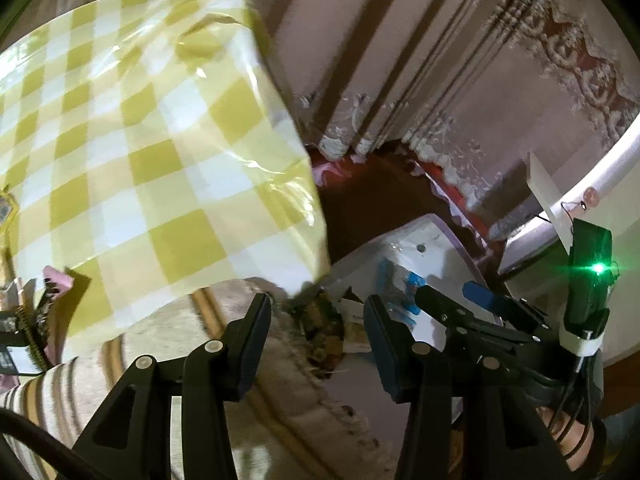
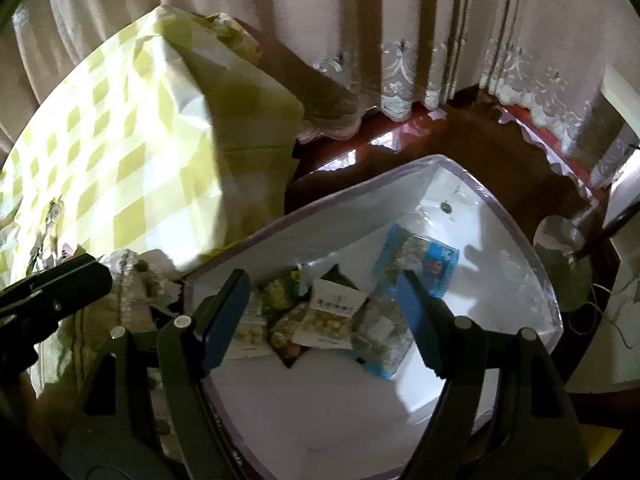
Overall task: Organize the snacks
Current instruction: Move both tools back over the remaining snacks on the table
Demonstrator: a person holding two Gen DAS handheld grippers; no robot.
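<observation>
A white box with a purple rim (image 2: 500, 280) stands on the floor beside the table. Several snack packets lie in it: a blue one (image 2: 416, 256), a white-labelled one (image 2: 332, 312), a green one (image 2: 276, 292) and a clear one (image 2: 376, 328). My right gripper (image 2: 322, 280) hangs open above these packets with nothing between its fingers. My left gripper (image 1: 316, 308) is open and empty too, just left of the box (image 1: 424, 240), near its corner. In the left wrist view the right gripper (image 1: 460, 296) reaches over the box, where the blue packet (image 1: 400, 284) shows.
A table under a yellow checked cloth (image 1: 160, 140) fills the left, with a pink wrapper (image 1: 56, 280) at its near edge. Lace-hemmed curtains (image 2: 400, 60) hang behind, above a red floor (image 2: 360, 152). A striped cushion (image 1: 40, 400) lies below my left gripper.
</observation>
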